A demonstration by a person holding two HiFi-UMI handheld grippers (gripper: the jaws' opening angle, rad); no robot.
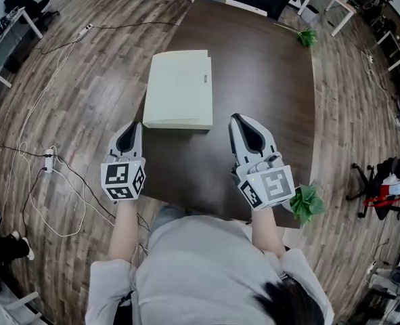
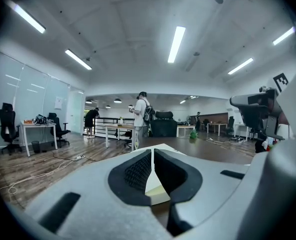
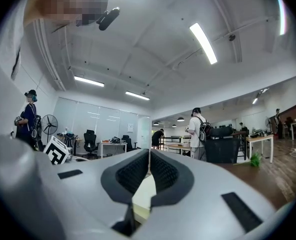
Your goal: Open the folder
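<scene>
A pale cream folder (image 1: pixel 179 90) lies closed and flat on the dark brown table (image 1: pixel 267 80), toward its left side. My left gripper (image 1: pixel 130 128) hovers at the table's left front corner, just short of the folder's near left corner, its jaws shut and empty. My right gripper (image 1: pixel 238 122) sits over the table to the right of the folder's near right corner, also shut on nothing. In the left gripper view the folder (image 2: pixel 158 190) shows through the gap behind the closed tips (image 2: pixel 152 154). The right gripper view likewise shows the folder (image 3: pixel 143 194) behind its closed tips (image 3: pixel 149 154).
A green plant sprig (image 1: pixel 307 37) lies at the table's far right edge, and another green plant (image 1: pixel 306 203) sits at the near right corner. Cables and a power strip (image 1: pixel 49 162) trail over the wood floor to the left. People stand by desks (image 2: pixel 140 118) in the distance.
</scene>
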